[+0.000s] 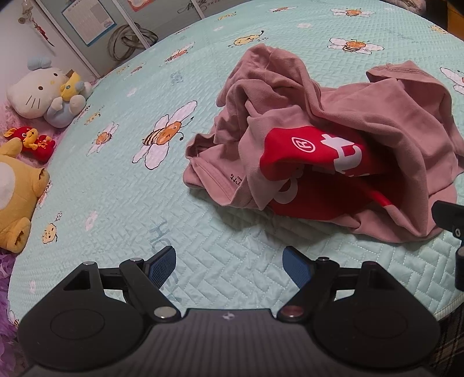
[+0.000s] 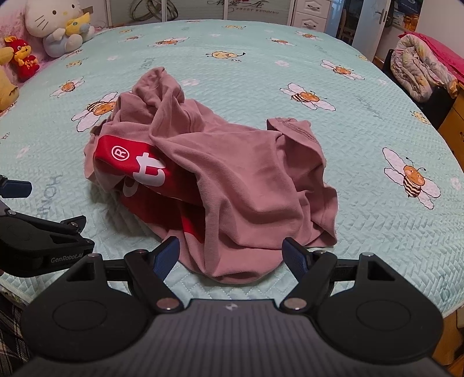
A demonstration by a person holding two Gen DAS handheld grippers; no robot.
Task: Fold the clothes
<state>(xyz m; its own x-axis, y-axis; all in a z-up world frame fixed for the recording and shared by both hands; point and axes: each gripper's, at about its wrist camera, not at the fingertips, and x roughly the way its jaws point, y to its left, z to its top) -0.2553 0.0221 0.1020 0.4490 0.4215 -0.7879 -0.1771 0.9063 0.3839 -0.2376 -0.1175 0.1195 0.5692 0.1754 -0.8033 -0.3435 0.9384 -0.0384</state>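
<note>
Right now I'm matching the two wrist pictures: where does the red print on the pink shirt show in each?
Left wrist: red print, right of centre, inside the crumpled pink shirt.
Right wrist: red print, left of centre.
Shared landmark: white cat plush, upper left in both.

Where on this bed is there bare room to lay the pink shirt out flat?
Bare quilt lies beyond the crumpled pink shirt and to its right. The plush toys crowd the far left corner.

A home bedroom — quilted bed (image 2: 261, 52), plush toys (image 2: 55, 23), wardrobe (image 2: 197, 8).
</note>
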